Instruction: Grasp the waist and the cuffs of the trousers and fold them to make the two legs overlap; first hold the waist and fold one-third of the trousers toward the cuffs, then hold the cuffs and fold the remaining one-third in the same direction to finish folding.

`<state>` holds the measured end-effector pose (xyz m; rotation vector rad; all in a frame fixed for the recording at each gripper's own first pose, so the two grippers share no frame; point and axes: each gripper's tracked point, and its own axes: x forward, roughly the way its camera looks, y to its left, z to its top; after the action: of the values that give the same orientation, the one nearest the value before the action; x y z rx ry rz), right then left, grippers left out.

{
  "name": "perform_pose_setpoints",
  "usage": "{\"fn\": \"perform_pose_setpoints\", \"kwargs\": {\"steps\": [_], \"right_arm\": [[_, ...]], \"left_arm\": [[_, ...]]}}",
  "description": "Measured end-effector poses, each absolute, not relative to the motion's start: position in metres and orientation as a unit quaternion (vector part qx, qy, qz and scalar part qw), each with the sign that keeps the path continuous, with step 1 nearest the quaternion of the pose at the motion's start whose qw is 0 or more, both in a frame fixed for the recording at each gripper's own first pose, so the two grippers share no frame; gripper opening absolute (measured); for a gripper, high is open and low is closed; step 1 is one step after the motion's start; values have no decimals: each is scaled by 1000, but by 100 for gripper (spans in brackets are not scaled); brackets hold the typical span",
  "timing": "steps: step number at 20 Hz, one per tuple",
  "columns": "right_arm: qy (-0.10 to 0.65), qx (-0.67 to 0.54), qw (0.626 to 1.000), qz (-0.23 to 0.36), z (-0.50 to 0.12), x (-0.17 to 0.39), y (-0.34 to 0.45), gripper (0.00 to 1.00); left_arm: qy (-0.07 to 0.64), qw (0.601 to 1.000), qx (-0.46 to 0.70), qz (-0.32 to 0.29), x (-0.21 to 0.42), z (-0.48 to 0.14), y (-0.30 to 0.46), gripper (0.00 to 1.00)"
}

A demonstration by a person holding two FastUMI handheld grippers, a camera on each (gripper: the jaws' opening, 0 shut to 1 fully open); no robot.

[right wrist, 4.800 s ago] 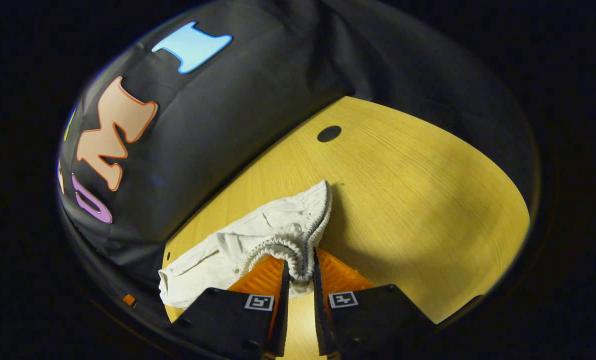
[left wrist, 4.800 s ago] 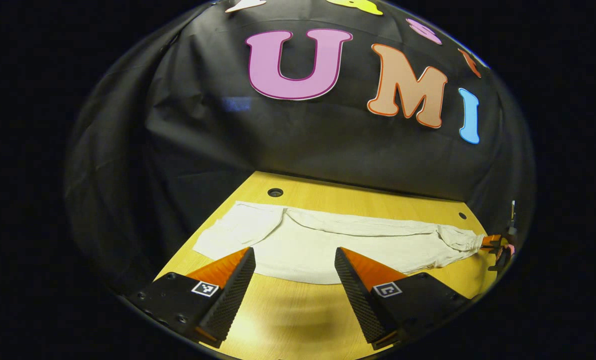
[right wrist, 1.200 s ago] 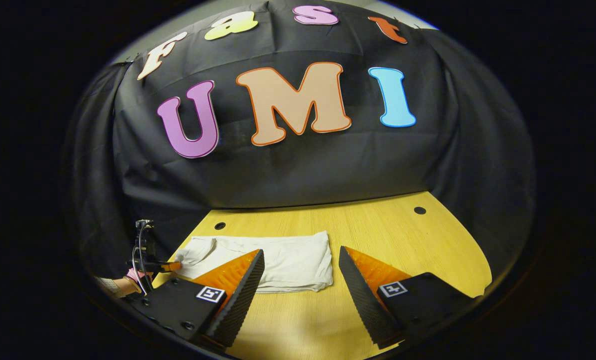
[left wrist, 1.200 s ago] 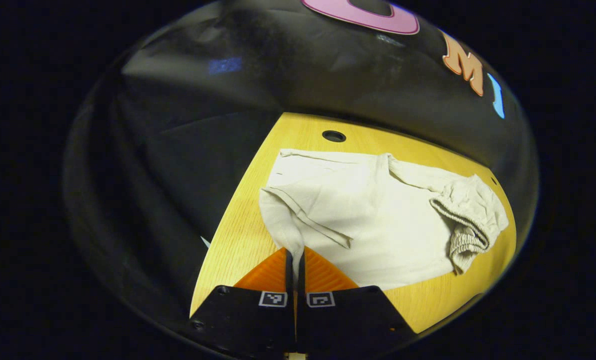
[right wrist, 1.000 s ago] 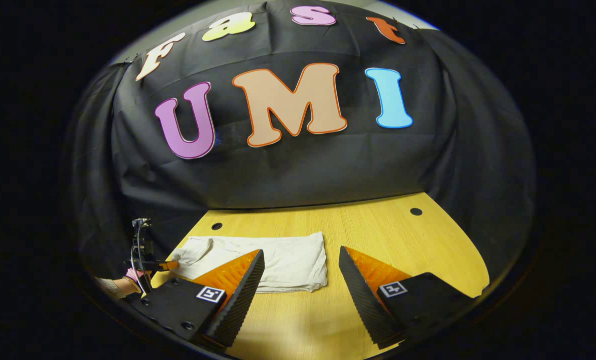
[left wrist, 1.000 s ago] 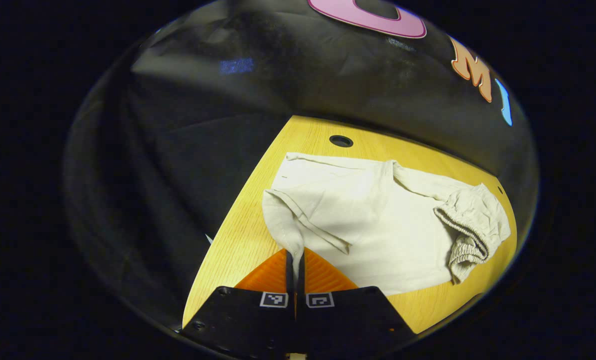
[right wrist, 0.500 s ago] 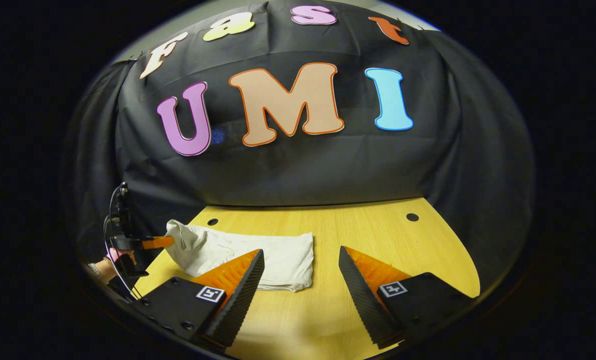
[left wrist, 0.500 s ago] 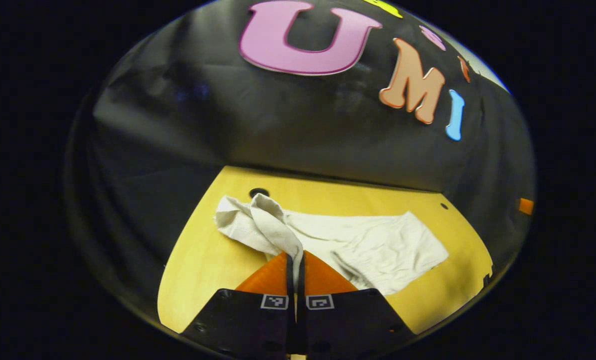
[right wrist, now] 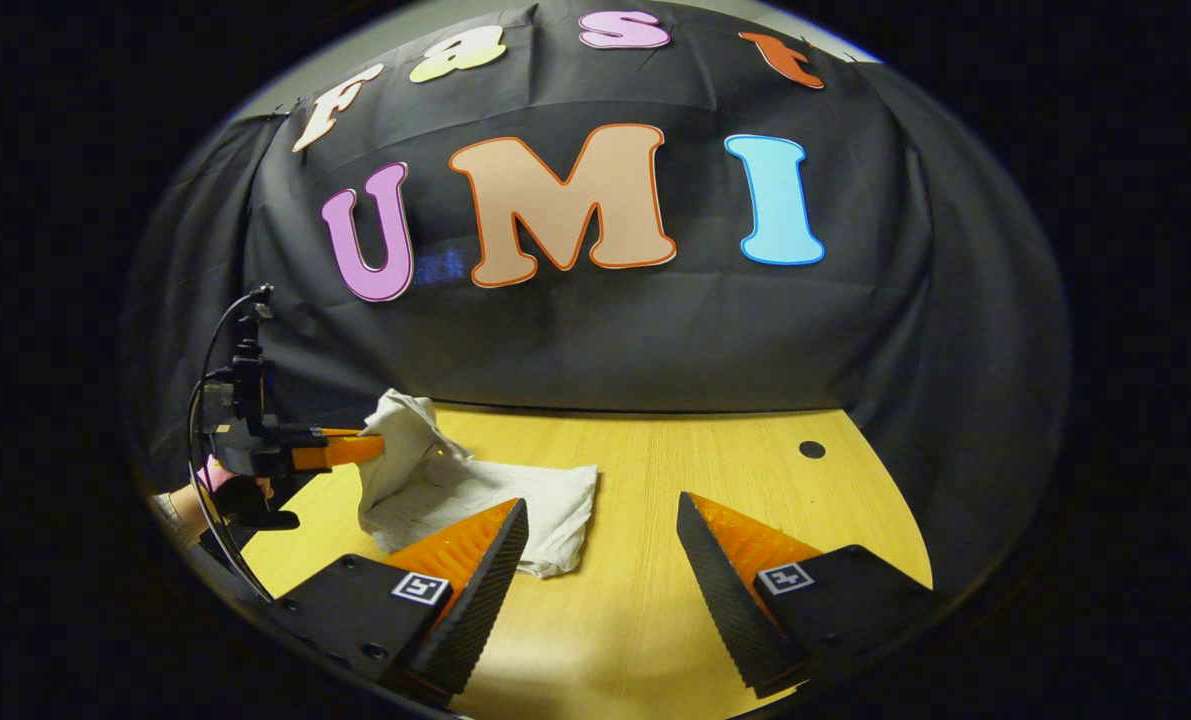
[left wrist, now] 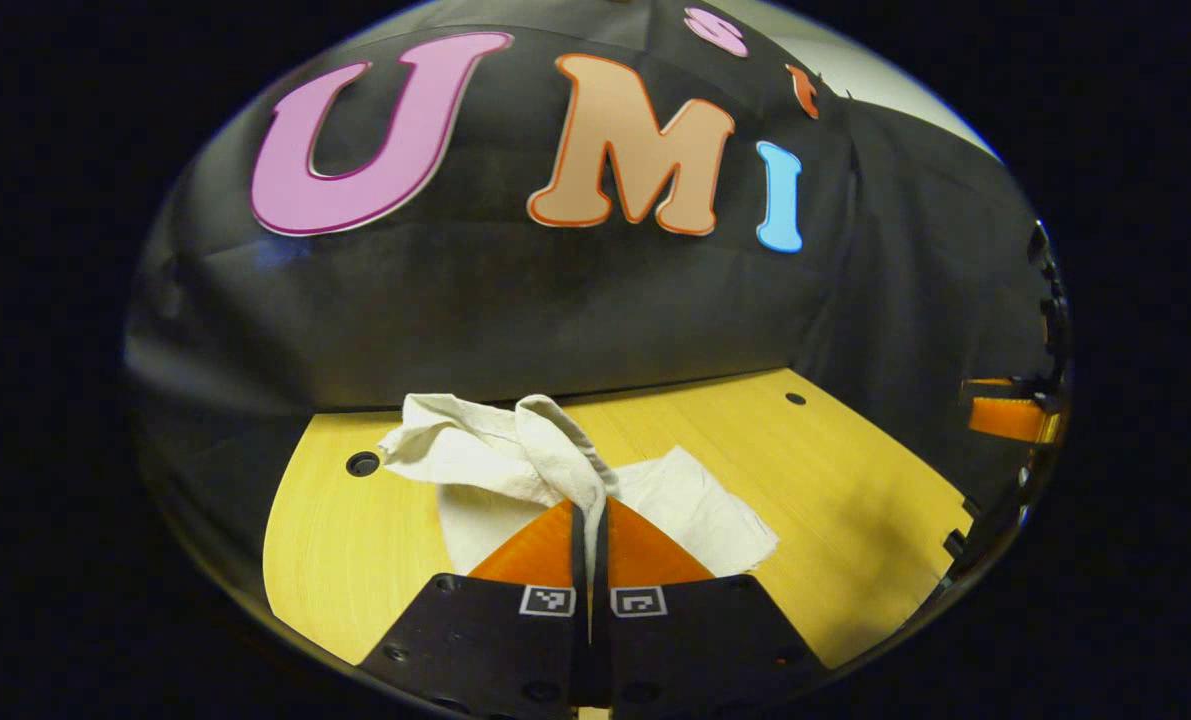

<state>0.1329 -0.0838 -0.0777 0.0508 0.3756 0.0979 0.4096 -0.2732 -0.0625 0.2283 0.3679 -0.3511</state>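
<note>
- Left claw (left wrist: 591,515) is pinched tight on the cuff end of the trousers (left wrist: 515,440), fabric bunched up right between both fingers. In the right gripper view I see it (right wrist: 370,448) holding that end up in the air.
- Big change vs ~1 s ago: cuffs were still down low at the tabletop (right wrist: 655,520) edge, now they're lifted and swung over the pile. Trousers look way shorter than a few secs back, when they were stretched full length.
- Right claw (right wrist: 600,540) is spread wide, holding nothing, hovering just in front of the folded part (right wrist: 545,505). It had the waistband ~5 s ago, so imo the waist third is done.
- So I'm mid last fold. Rest of the trousers sits flat on the tabletop, left of centre.
- Next, prob lay the cuffs over the stack and let go.
</note>
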Motion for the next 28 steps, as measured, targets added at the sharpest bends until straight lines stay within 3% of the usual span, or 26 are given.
{"fn": "perform_pose_setpoints", "kwargs": {"steps": [5, 6, 9, 12, 13, 14, 22, 28], "right_arm": [[190, 28, 980, 54, -84, 138, -104, 96], [191, 29, 979, 56, -85, 139, -105, 96], [193, 28, 979, 67, -87, 142, -101, 96], [187, 29, 979, 79, -86, 141, -89, 96], [185, 28, 979, 82, -84, 140, -84, 96], [183, 27, 979, 86, -84, 138, -78, 96], [171, 17, 979, 108, -79, 119, -42, 96], [167, 12, 981, 98, -82, 100, -22, 96]], "left_arm": [[228, 951, 116, -172, 411, -118, -314, 0], [238, 949, 103, -180, 407, -124, -323, 5], [236, 948, 48, -206, 398, -126, -346, 41], [221, 954, 55, -197, 389, -113, -342, 64], [215, 957, 63, -184, 387, -107, -333, 79], [210, 959, 65, -177, 384, -101, -326, 83], [179, 972, 98, -118, 326, -52, -251, 82], [176, 981, 44, -73, 286, -50, -220, 82]]}}
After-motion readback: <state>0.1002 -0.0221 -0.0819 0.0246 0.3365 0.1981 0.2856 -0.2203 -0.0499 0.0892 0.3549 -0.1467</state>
